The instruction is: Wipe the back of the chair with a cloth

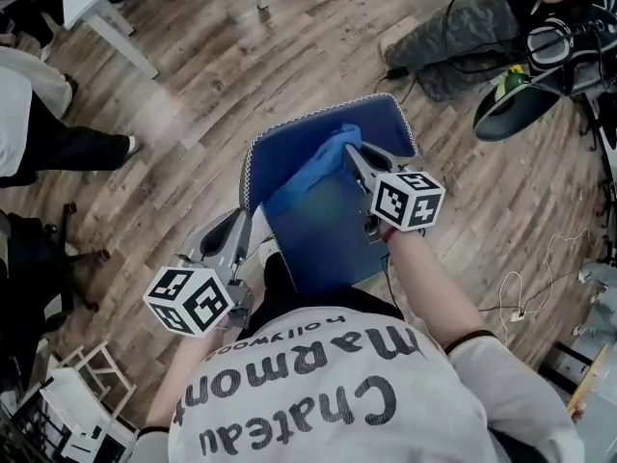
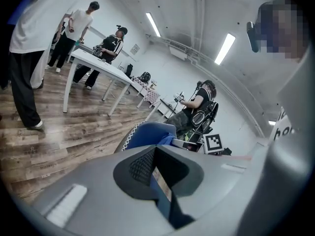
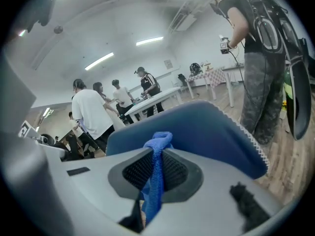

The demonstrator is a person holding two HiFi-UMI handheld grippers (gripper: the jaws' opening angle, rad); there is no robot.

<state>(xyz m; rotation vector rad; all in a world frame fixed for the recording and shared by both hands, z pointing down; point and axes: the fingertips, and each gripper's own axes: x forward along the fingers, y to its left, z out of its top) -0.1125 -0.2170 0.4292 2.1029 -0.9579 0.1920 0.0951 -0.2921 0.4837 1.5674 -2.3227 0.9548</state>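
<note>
I look down on a blue chair back (image 1: 323,234) with a white zigzag-stitched rim. A blue cloth (image 1: 320,162) lies bunched against its upper part. My right gripper (image 1: 355,154) is shut on the cloth; in the right gripper view the cloth (image 3: 157,173) hangs out between the jaws, with the chair back (image 3: 211,127) just beyond my right gripper (image 3: 156,154). My left gripper (image 1: 234,239) sits low beside the chair's left edge, jaws together. In the left gripper view, the chair top (image 2: 145,134) shows ahead of my left gripper (image 2: 156,156).
A white table (image 1: 92,3) stands at the far left, with people standing near the table (image 2: 96,63). A black office chair (image 1: 521,109) and a person in camouflage trousers (image 3: 261,77) are at the right. Cables (image 1: 525,297) trail on the wooden floor.
</note>
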